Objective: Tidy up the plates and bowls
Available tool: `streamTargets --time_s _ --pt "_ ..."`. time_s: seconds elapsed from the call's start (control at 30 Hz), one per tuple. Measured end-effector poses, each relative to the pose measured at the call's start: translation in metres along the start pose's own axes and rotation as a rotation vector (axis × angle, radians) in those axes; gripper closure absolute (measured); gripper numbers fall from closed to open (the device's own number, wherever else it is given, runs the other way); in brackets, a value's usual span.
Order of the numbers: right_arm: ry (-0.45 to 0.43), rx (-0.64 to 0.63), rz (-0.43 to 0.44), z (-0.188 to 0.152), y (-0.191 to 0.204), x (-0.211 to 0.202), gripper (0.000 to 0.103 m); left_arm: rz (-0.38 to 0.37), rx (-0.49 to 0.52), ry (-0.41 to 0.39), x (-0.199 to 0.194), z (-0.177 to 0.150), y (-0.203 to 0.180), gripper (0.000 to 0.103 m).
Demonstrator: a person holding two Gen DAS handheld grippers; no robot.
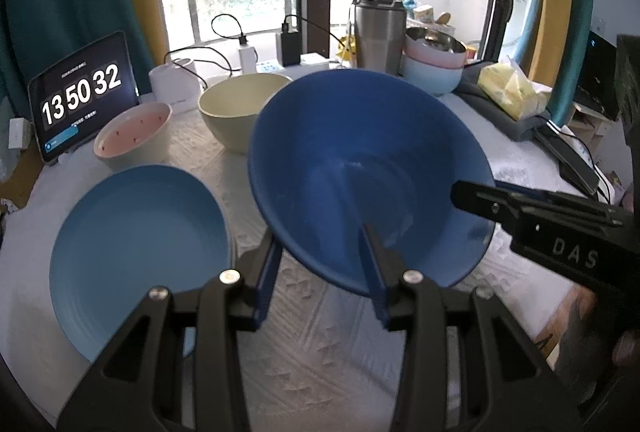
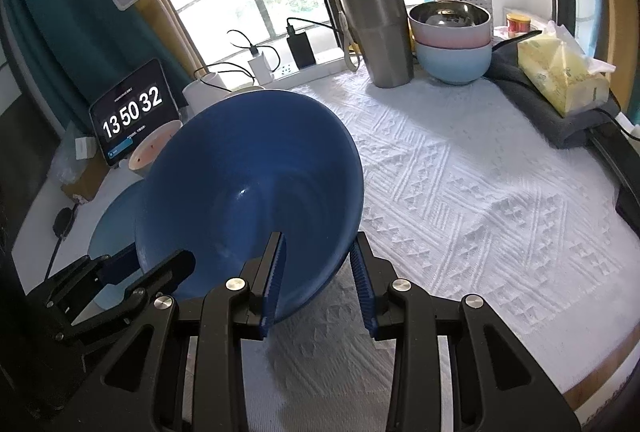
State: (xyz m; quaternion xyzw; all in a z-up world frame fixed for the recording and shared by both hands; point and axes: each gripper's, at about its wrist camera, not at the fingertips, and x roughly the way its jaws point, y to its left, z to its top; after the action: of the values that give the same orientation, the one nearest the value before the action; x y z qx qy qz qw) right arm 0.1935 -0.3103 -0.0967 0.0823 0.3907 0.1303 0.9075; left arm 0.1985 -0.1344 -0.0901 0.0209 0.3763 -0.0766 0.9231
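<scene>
The dark blue bowl [image 1: 360,171] is held tilted above the tablecloth [image 2: 480,191], its rim pinched by both the left gripper [image 1: 324,268] and the right gripper [image 2: 318,272], each closed on it. A handover or placement seems underway; next, one grip should be released and the bowl carried toward the light blue plate [image 1: 136,248] or the stacked bowls [image 2: 452,43].

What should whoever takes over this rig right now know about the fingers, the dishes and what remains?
Left gripper: fingers straddle the near rim of the dark blue plastic bowl, apparently gripping it.
Right gripper: likewise on that bowl's rim; the bowl is tilted and looks lifted off the white textured cloth.
Light blue round plate lies flat to the left.
Pale green bowl and pink-lined bowl stand loose behind.
Steel, pink and light blue bowls are stacked at the back.
Left: set down the blue bowl, group the loose bowls.
</scene>
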Motion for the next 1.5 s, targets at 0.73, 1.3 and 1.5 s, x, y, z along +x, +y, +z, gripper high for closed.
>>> streamTargets --time_s 0.73,1.3,1.5 --pt "-0.019 0.027 -0.010 0.001 -0.006 -0.008 0.065 0.016 -0.001 0.013 0.000 0.001 0.000 0.056" --pt "-0.038 0.031 -0.004 0.001 -0.005 -0.016 0.064 0.053 -0.010 -0.030 -0.018 0.005 0.006 0.055" --pt "-0.053 0.034 -0.006 0.004 -0.005 -0.021 0.064 0.057 -0.013 -0.045 -0.024 0.009 0.008 0.054"
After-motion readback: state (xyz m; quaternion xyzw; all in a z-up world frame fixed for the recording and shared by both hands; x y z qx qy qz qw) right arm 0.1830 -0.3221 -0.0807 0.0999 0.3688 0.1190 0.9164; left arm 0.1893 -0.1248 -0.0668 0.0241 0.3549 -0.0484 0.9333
